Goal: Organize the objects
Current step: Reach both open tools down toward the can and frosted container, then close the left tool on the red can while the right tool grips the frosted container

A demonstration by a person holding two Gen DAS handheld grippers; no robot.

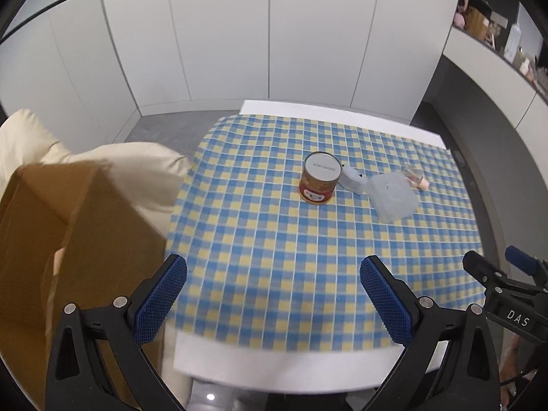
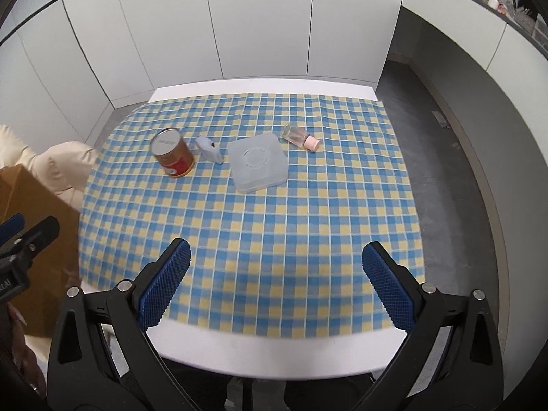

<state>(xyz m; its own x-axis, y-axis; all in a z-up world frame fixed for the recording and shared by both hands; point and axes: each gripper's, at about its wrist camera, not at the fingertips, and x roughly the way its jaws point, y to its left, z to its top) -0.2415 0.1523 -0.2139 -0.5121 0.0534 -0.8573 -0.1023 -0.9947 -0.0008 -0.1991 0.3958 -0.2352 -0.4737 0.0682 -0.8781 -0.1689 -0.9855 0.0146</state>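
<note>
On the blue and yellow checked cloth [image 2: 274,212] stand a red tin can [image 2: 173,156] [image 1: 320,178], a small pale blue device [image 2: 209,149] [image 1: 352,178], a translucent square box [image 2: 257,161] [image 1: 393,200] and a little clear bottle with a pink cap [image 2: 301,137] [image 1: 415,177] lying on its side. My left gripper [image 1: 273,275] hangs open above the table's near edge, well short of the can. Over that same near edge my right gripper [image 2: 276,262] is open too, holding nothing.
A brown cardboard box [image 1: 51,239] [image 2: 30,226] sits left of the table against a cream cushion [image 1: 144,171]. The white table [image 2: 274,356] shows its bare near edge. White cabinet doors stand behind. A curved counter with clutter runs along the right.
</note>
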